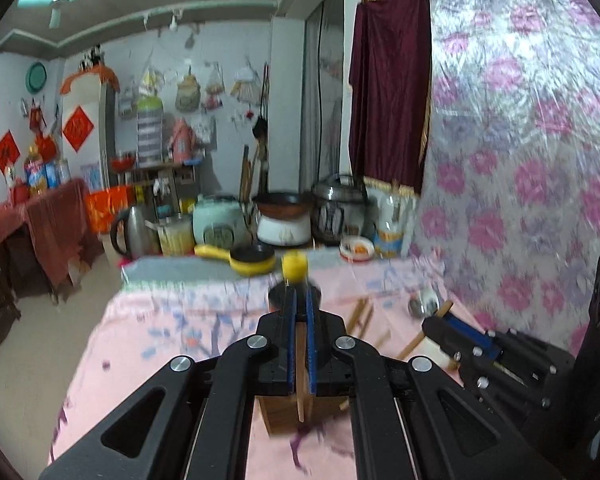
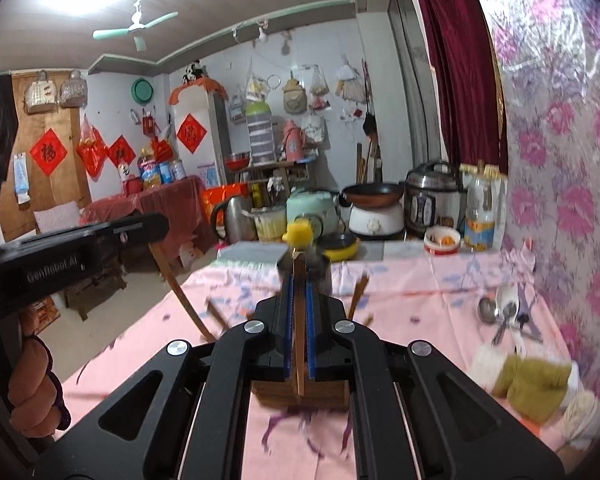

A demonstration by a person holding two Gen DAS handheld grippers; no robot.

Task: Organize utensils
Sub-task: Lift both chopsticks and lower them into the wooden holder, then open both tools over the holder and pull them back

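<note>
Left hand-held gripper (image 1: 301,300) clamped on a wooden chopstick (image 1: 300,376); right hand-held gripper (image 2: 299,280) clamped on another chopstick (image 2: 299,336). Both over a wooden box (image 2: 300,394) on the pink-clothed bench (image 2: 420,300). Loose chopsticks (image 2: 358,296) lie beyond the box, metal spoons (image 2: 504,316) right by the floral wall, socks (image 2: 536,384) near right edge. Bench's left edge open to floor. Far end crowded: yellow pan (image 1: 252,260), cookers, kettle.

- The left gripper (image 1: 301,300) is black — blue-lined fingers, round silver screws.
- The right gripper (image 2: 299,280) matches it.
- Left of the right gripper, the other's housing reads "GenRobot.AI".
</note>
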